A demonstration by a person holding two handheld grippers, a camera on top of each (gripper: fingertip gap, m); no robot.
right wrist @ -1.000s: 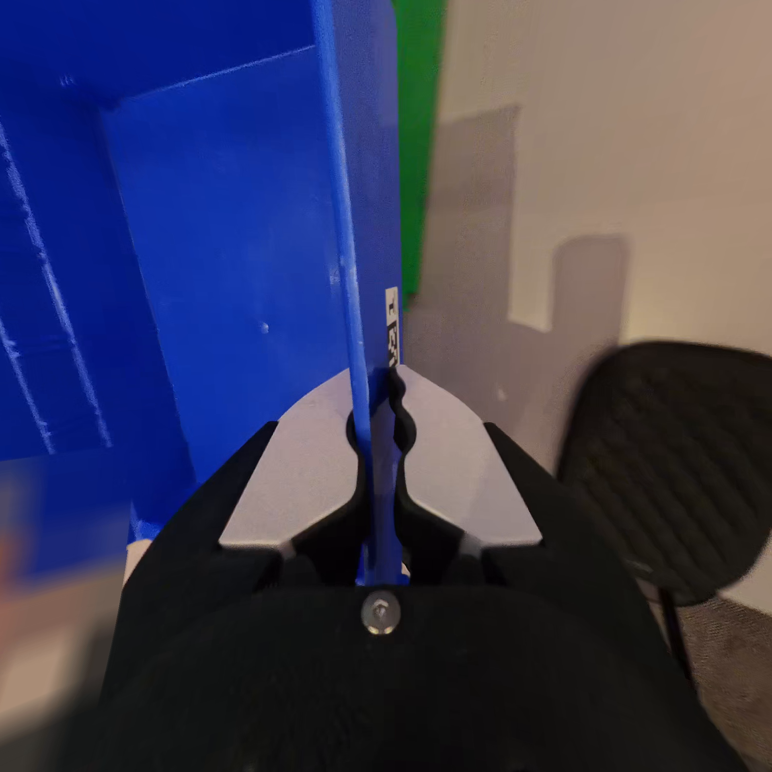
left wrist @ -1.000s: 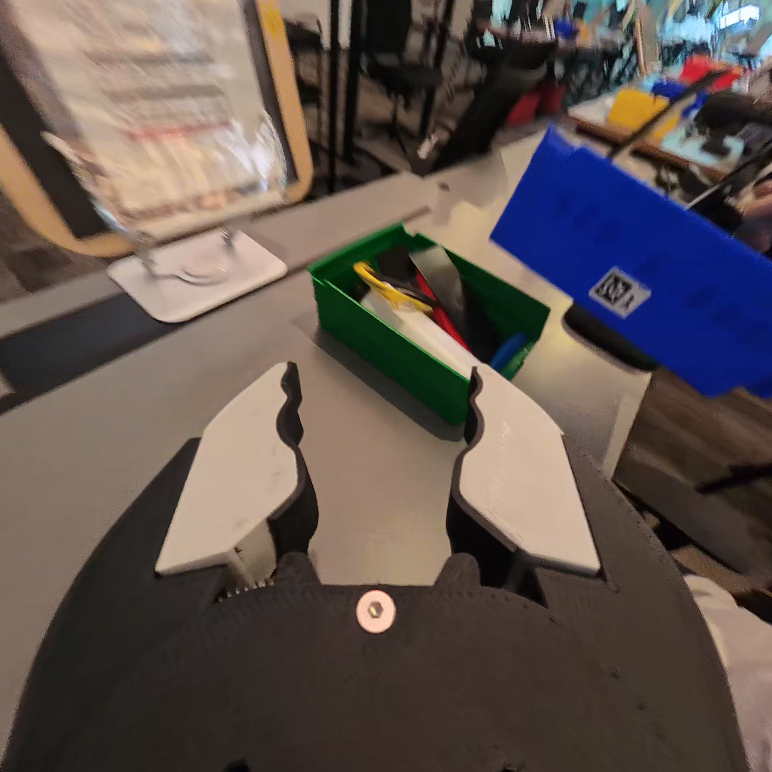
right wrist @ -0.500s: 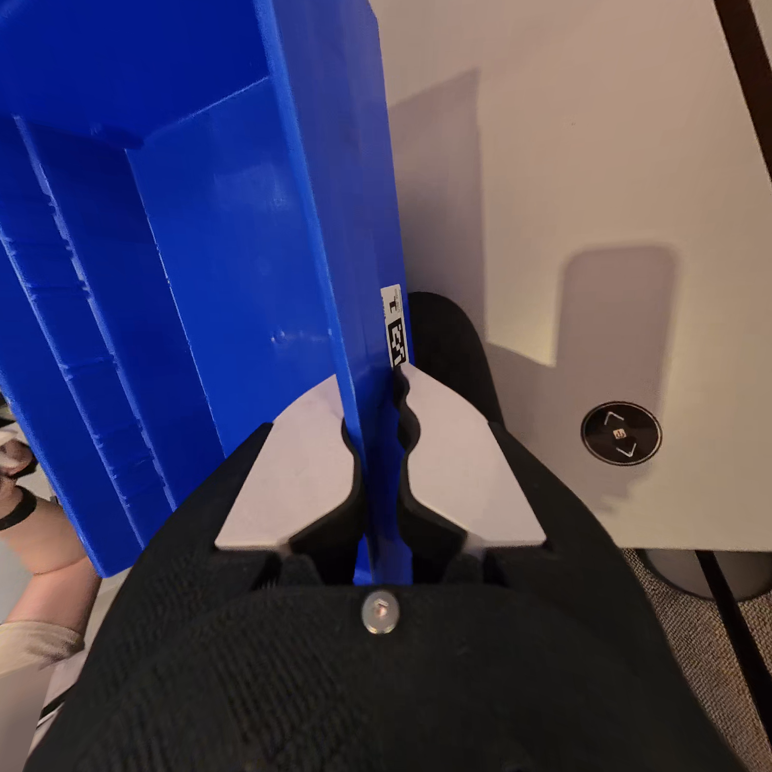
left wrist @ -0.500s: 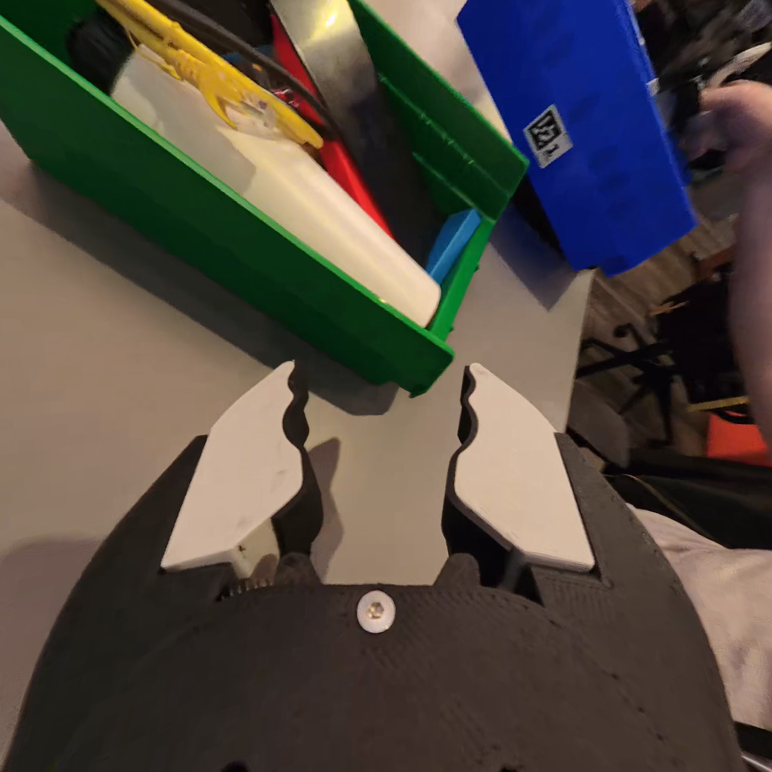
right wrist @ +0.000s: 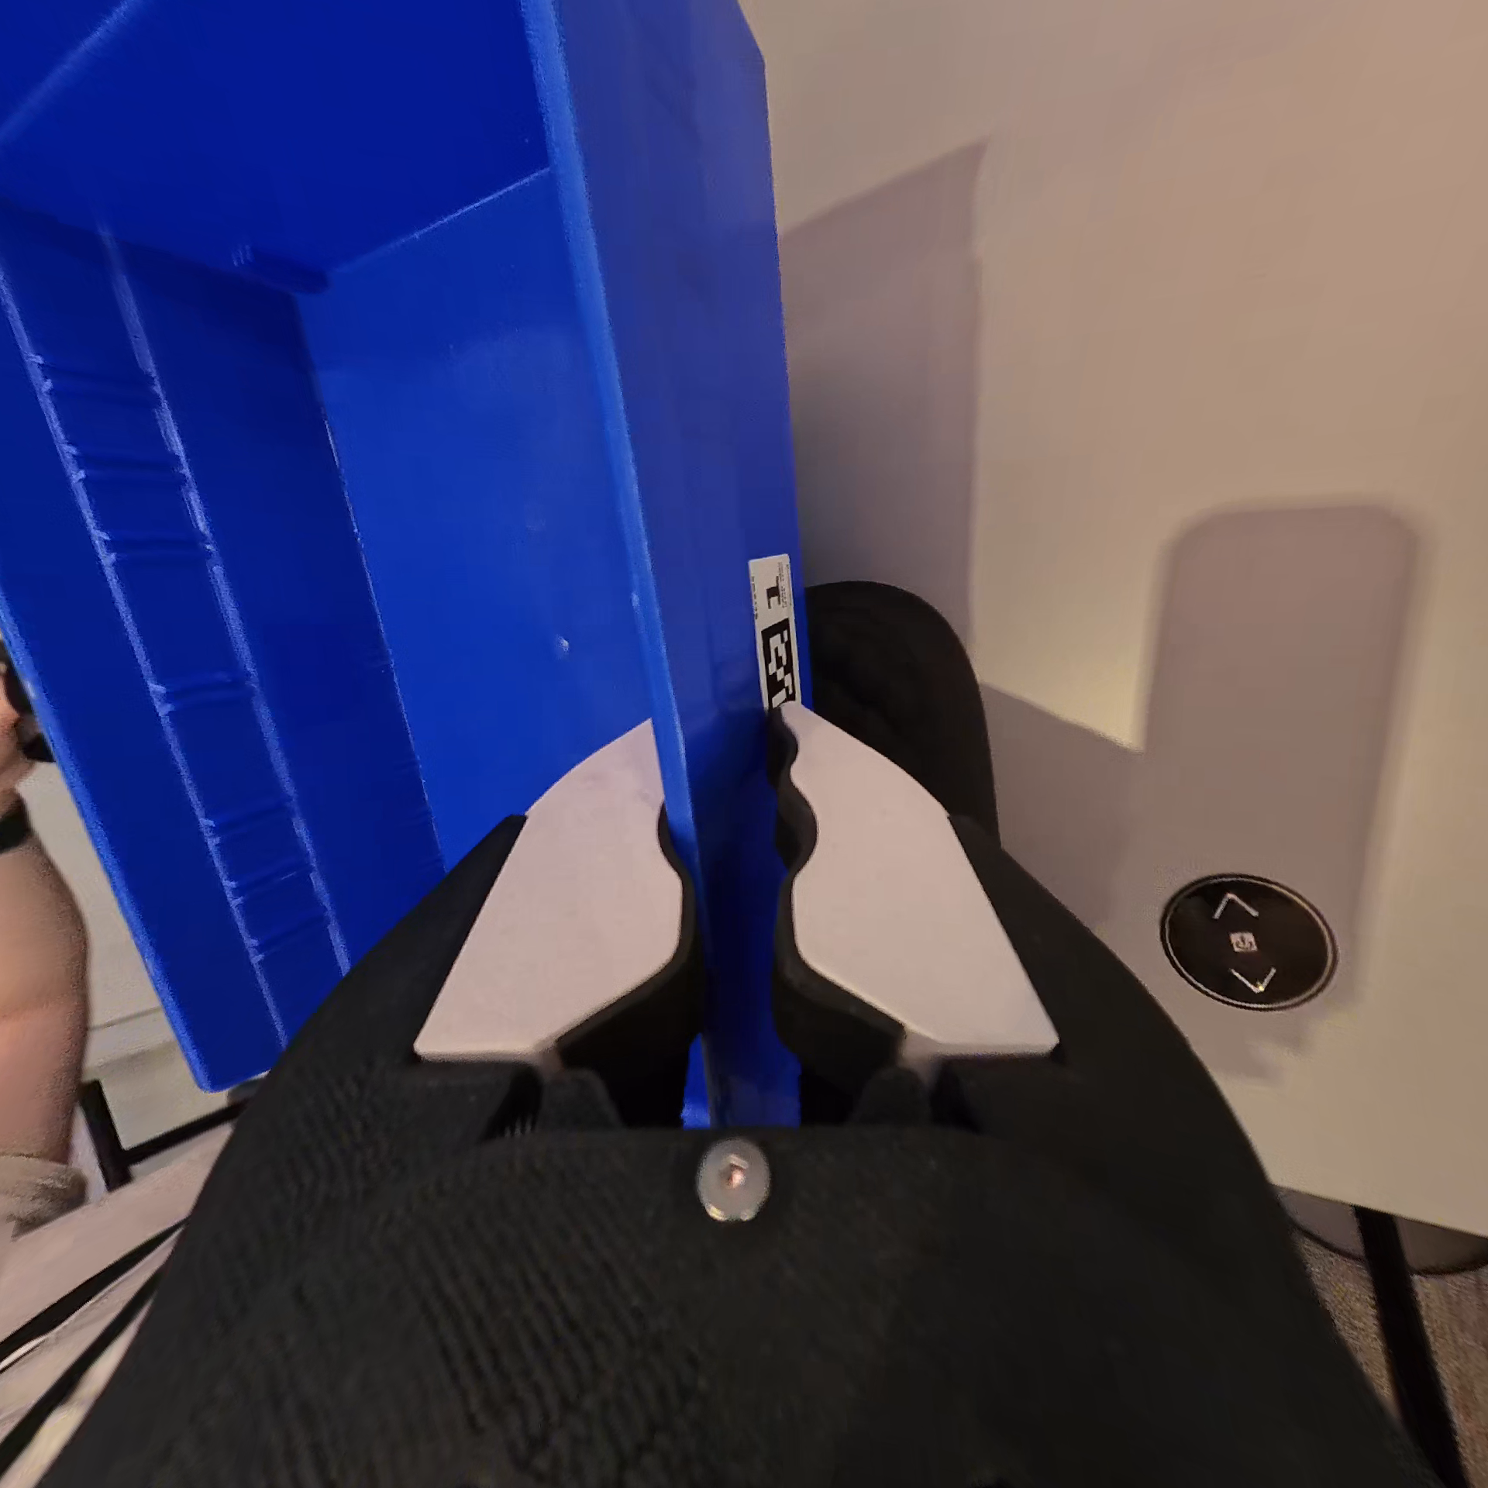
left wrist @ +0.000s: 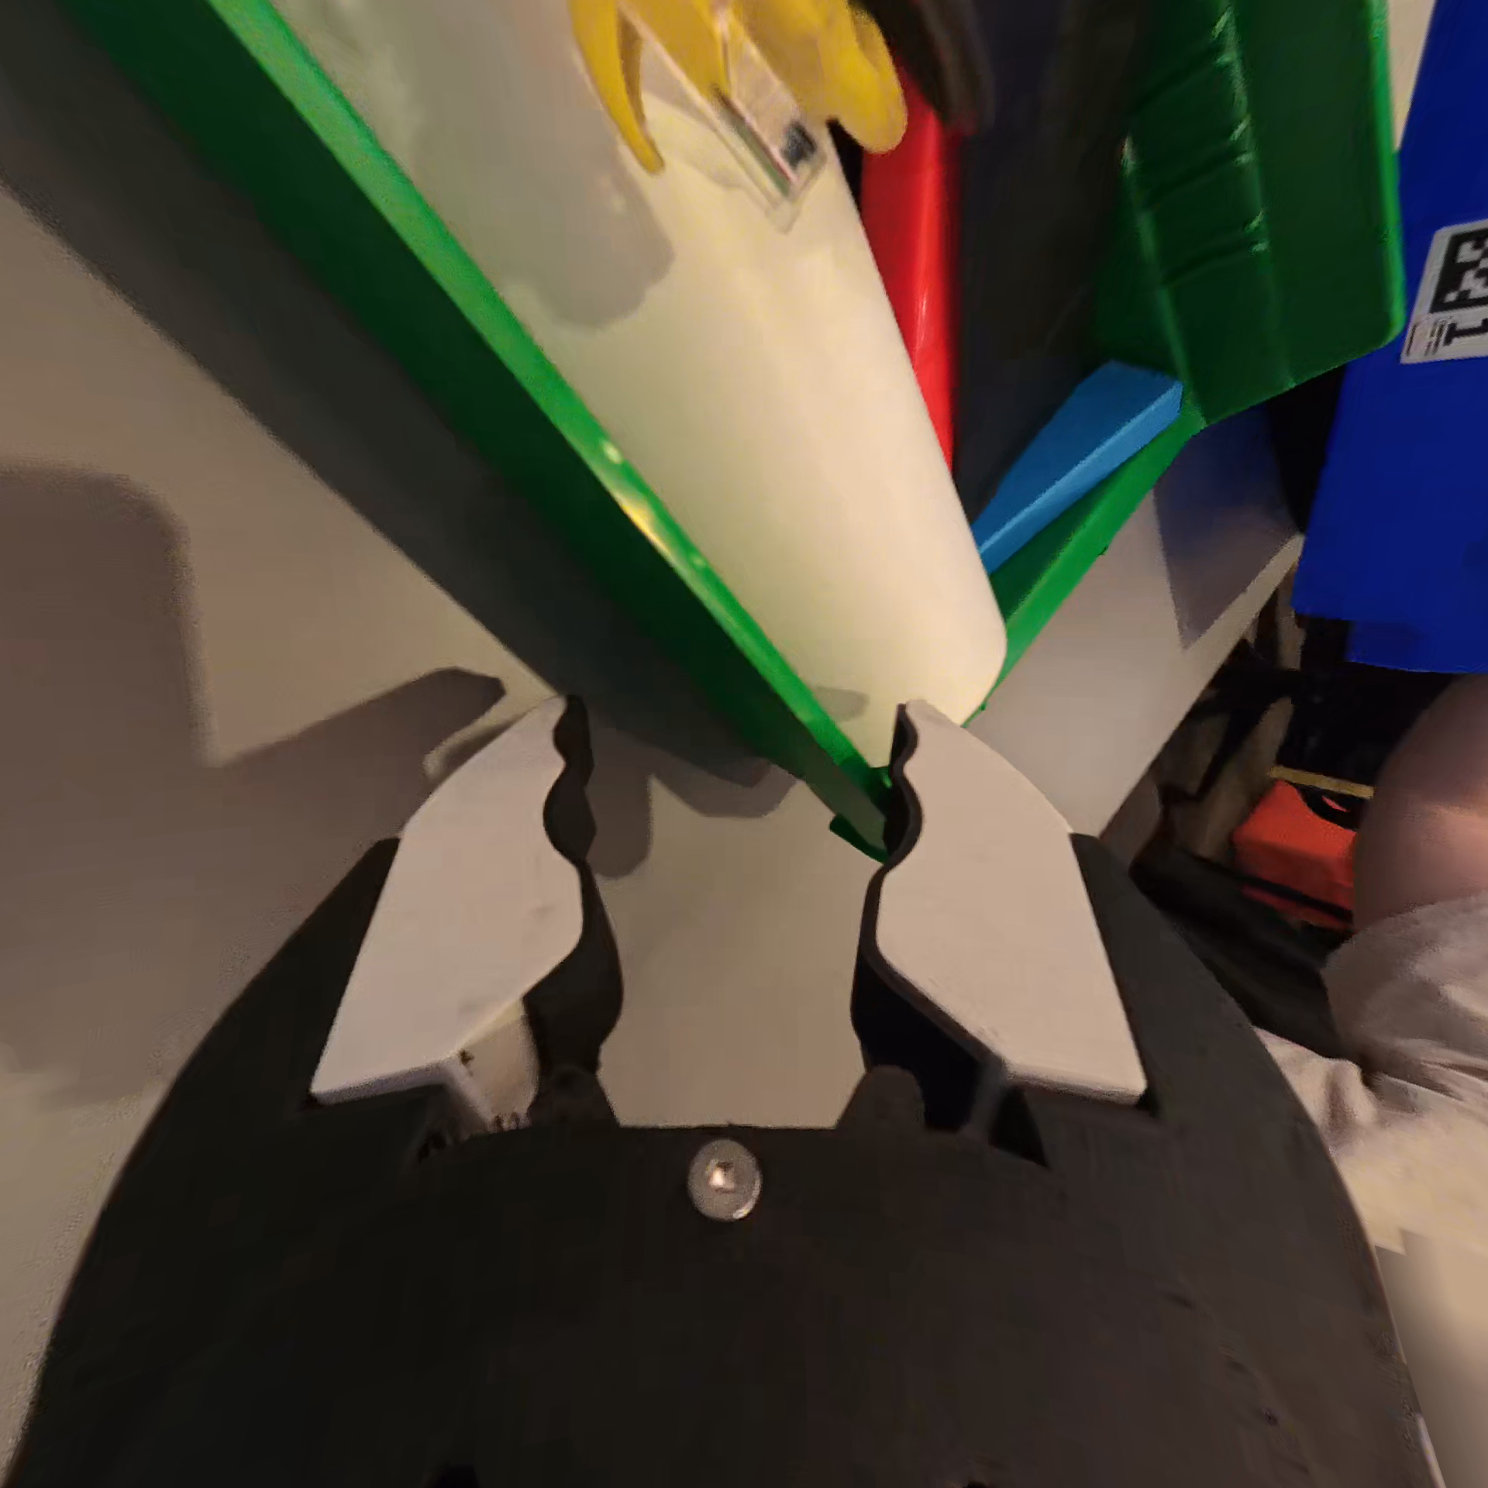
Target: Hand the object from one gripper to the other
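Observation:
My right gripper (right wrist: 729,741) is shut on the side wall of an empty blue bin (right wrist: 451,451), which hangs in the air beside the table. The bin shows at the right edge of the left wrist view (left wrist: 1417,499) with a square marker sticker. My left gripper (left wrist: 733,725) is open and empty, low over the table. The near corner of a green bin (left wrist: 515,386) lies between its fingers, against the right finger (left wrist: 966,870). The green bin holds a white cylinder (left wrist: 765,403), a yellow clip (left wrist: 725,72), a red piece and a light blue block (left wrist: 1071,459).
The grey table (right wrist: 1167,322) has a round black button panel (right wrist: 1246,940) near its edge. A black chair back (right wrist: 894,692) sits behind the blue bin. A person's arm (left wrist: 1417,805) is at the right. Floor and a table leg lie below. The tips of one gripper are about 45 centimetres away from the tips of the other.
My left gripper has moved forward and down to the green bin's near corner, still open. My right gripper keeps its hold on the blue bin, which has barely shifted.

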